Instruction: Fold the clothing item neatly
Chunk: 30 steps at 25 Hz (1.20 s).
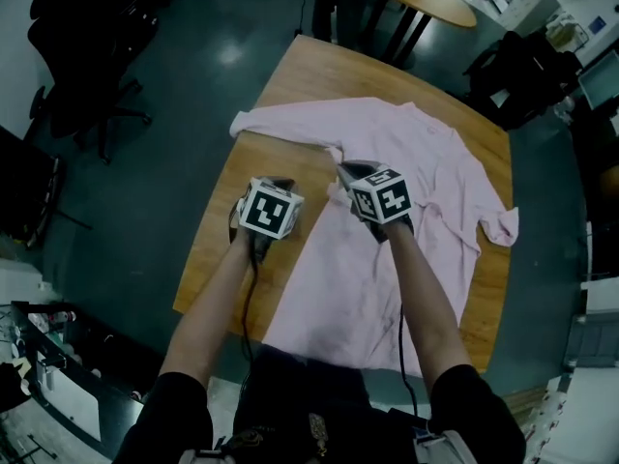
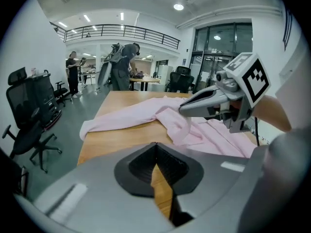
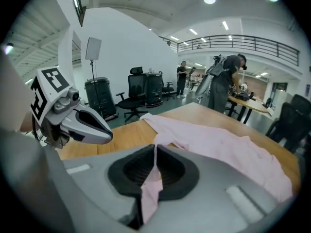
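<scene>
Head view: pink shirt [image 1: 416,162] lies spread across the wooden table [image 1: 290,85], one sleeve reaching the left edge and the other the right edge. Left gripper view: the left gripper [image 2: 155,154] has its jaws closed together on nothing, above bare wood beside the shirt. Right gripper view: the right gripper [image 3: 155,154] has its jaws pinched on a fold of the shirt's left side, raised off the table.

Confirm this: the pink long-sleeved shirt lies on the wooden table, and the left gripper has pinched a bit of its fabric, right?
Wrong gripper. The pink long-sleeved shirt lies on the wooden table, but the right gripper has pinched a bit of its fabric, as the right gripper view shows; the left gripper is shut on nothing.
</scene>
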### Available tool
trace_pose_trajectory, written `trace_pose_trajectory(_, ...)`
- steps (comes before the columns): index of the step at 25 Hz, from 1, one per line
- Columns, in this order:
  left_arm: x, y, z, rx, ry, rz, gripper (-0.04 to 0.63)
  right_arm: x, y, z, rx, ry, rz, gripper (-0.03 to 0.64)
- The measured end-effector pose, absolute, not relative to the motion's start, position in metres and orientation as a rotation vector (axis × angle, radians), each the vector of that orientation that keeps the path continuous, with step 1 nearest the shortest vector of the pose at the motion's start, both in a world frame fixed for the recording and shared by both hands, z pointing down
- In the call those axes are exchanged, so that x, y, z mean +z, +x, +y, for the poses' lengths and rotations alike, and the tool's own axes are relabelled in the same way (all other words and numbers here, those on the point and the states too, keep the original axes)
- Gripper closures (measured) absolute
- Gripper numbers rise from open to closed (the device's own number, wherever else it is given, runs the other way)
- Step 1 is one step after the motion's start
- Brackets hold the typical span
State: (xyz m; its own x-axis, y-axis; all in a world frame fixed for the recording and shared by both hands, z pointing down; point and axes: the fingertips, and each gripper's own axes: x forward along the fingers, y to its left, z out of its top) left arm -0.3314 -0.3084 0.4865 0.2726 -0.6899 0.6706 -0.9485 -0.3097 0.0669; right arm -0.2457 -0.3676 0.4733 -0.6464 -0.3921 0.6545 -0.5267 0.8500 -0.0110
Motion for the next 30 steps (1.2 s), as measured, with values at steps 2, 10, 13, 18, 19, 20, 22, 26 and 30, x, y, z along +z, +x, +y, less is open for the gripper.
trace_pose_trajectory(2,0.475,-0.313,-0.312,0.742,2.131,-1.445,0.588,0.455,-0.219,-0.366,0.262,0.748,-2.356,0.6)
trace_pose_trajectory(10,0.446,-0.223,-0.322,0.754,2.259,-1.307,0.588,0.419,-0.093,-0.371,0.284,1.049,-2.316,0.6)
trace_pose_trajectory(13,0.445,-0.199,-0.322,0.771,2.255,-1.285,0.588,0.425,-0.033,-0.373,0.328,1.146,-2.269,0.6)
trace_pose_trajectory(18,0.449,-0.169,-0.329,0.853,2.278,-1.289,0.588,0.46,0.049,-0.379,0.413,1.218,-2.191,0.6)
trace_pose_trajectory(19,0.451,-0.164,-0.331,0.866,2.281,-1.296,0.588,0.47,0.061,-0.379,0.43,1.216,-2.179,0.6)
trace_pose_trajectory(20,0.456,-0.16,-0.332,0.885,2.269,-1.3,0.588,0.479,0.071,-0.381,0.449,1.21,-2.17,0.6)
trace_pose_trajectory(22,0.472,-0.153,-0.332,0.934,2.226,-1.289,0.588,0.5,0.087,-0.384,0.501,1.192,-2.162,0.598)
trace_pose_trajectory(26,0.493,-0.145,-0.331,0.979,2.18,-1.283,0.588,0.54,0.106,-0.381,0.577,1.142,-2.155,0.593)
trace_pose_trajectory(30,0.499,-0.156,-0.341,0.973,2.12,-1.371,0.588,0.538,0.112,-0.389,0.53,1.156,-2.177,0.544)
